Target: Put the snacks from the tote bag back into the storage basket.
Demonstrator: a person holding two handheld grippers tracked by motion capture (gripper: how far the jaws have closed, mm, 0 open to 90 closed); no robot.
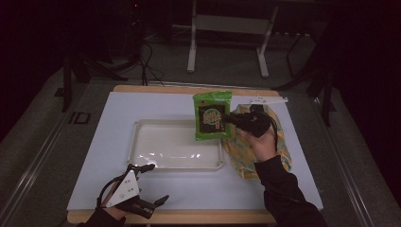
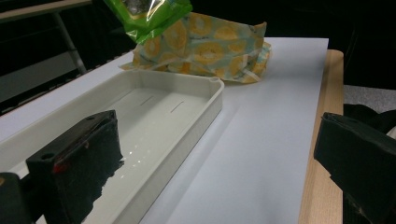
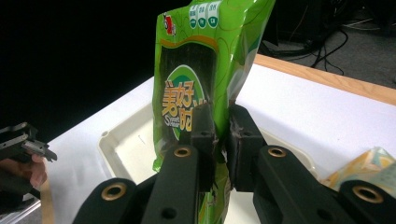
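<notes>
A green snack packet (image 1: 213, 116) hangs upright above the right end of the white tray (image 1: 142, 142). My right gripper (image 1: 230, 119) is shut on the packet's right edge; in the right gripper view the two jaws pinch the packet (image 3: 196, 79) between them at my right gripper (image 3: 221, 135). My left gripper (image 1: 152, 184) rests near the table's front left edge, its jaws wide apart with nothing between them. In the left gripper view the tray (image 2: 187, 121) lies ahead, with the packet's lower corner (image 2: 149, 16) at the top.
A yellow patterned cloth bag (image 1: 257, 151) lies crumpled on the white mat right of the tray, also seen as the bag (image 2: 210, 51) behind the tray. The wooden table edge (image 2: 322, 140) runs beside the mat. Stand legs and cables sit beyond the table.
</notes>
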